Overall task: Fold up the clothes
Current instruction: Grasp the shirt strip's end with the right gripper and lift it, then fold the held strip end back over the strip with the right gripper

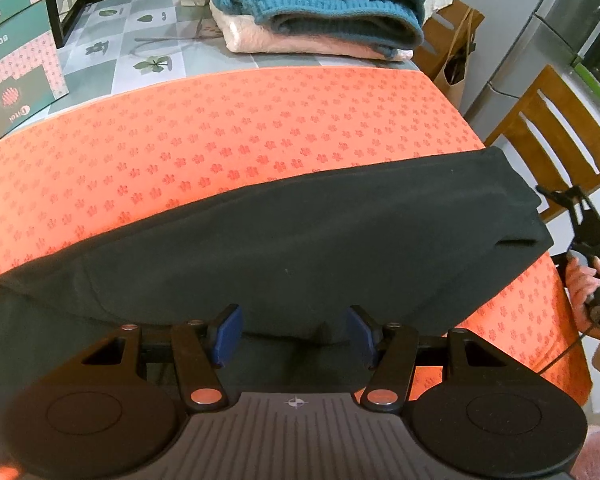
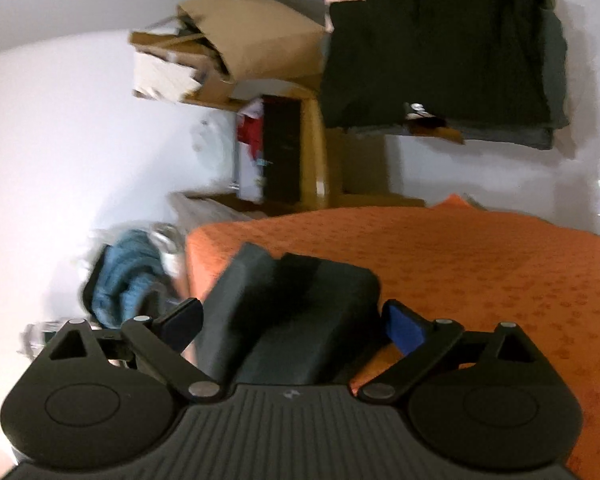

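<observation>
Left wrist view: the left gripper [image 1: 295,334] hangs over the near edge of the dark garment [image 1: 300,248], jaws apart, the blue pads [image 1: 230,332] pressing on nothing. The garment lies folded across the orange mat [image 1: 228,132]. Beyond the mat, a teal sweater [image 1: 320,0] sits on a pink one [image 1: 300,46]. A green box [image 1: 8,12] at left bears partial lettering, "Ditto"-like, not fully legible. A hand [image 1: 584,284] holds the right gripper at right. Right wrist view, rolled sideways and blurred: the right gripper [image 2: 292,324] has its jaws spread wide, the garment's folded end [image 2: 300,312] between them, untouched. No legible writing appears here.
</observation>
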A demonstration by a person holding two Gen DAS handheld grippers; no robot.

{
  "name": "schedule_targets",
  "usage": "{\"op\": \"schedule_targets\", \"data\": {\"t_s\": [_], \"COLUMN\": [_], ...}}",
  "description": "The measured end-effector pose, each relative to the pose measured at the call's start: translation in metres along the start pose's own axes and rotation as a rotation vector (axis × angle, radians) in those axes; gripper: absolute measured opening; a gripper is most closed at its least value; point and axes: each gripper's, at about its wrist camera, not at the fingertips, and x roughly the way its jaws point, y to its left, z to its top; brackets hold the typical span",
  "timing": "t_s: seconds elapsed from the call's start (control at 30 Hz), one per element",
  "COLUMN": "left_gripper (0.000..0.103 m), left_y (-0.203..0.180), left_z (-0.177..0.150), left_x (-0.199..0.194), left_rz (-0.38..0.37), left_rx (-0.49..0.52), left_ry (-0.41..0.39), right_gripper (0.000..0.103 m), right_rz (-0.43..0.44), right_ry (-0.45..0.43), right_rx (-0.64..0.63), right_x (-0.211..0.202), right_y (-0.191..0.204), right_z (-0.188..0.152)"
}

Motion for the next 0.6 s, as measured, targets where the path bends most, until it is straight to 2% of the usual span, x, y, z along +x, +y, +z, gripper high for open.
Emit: {"op": "schedule_targets", "data": {"t_s": [0.07,0.17,0.2,0.23,0.27,0.3,0.33,0.37,0.4,0.47,0.6], "left_gripper": [0.060,0.060,0.060,0.060,0.060,0.060,0.060,0.060,0.060,0.060,0.060], "left_y": [-0.001,-0.001,-0.002,-0.002,-0.002,-0.002,-0.002,-0.002,-0.002,-0.002,0.000], "left_z": [-0.001,0.000,0.000,0.000,0.000,0.000,0.000,0.000,0.000,0.001,0.006], "left_x": [0.000,0.000,0.000,0.000,0.000,0.000,-0.001,-0.001,-0.002,-0.004,-0.011], "left_rz": [-0.001,-0.001,-0.002,-0.002,-0.002,-0.003,-0.003,-0.003,-0.004,-0.006,-0.035], "left_rx": [0.000,-0.002,-0.001,-0.001,-0.002,-0.002,-0.002,-0.003,-0.005,-0.013,-0.049], "left_ry": [0.001,0.000,0.000,-0.001,-0.002,-0.004,-0.005,-0.006,-0.010,-0.018,-0.042], "right_gripper": [0.098,0.096,0.085,0.080,0.070,0.049,0.042,0.018,0.014,0.013,0.013], "right_rz": [-0.046,-0.047,-0.042,-0.037,-0.032,-0.025,-0.017,0.003,0.030,0.065,0.114], "right_ry": [0.025,0.037,0.033,0.028,0.024,0.006,-0.019,-0.043,-0.060,-0.101,-0.134], "right_rx": [0.015,0.043,0.040,0.036,0.033,0.037,0.045,0.048,0.048,0.007,-0.148], "right_x": [0.009,0.014,0.014,0.013,0.013,0.011,0.007,0.001,-0.003,-0.015,-0.037], "right_y": [-0.003,-0.004,-0.003,-0.002,-0.001,0.000,0.001,0.003,0.006,0.021,0.065], "right_z": [0.001,0.002,0.001,0.001,0.001,0.000,0.000,0.000,0.000,-0.003,-0.016]}}
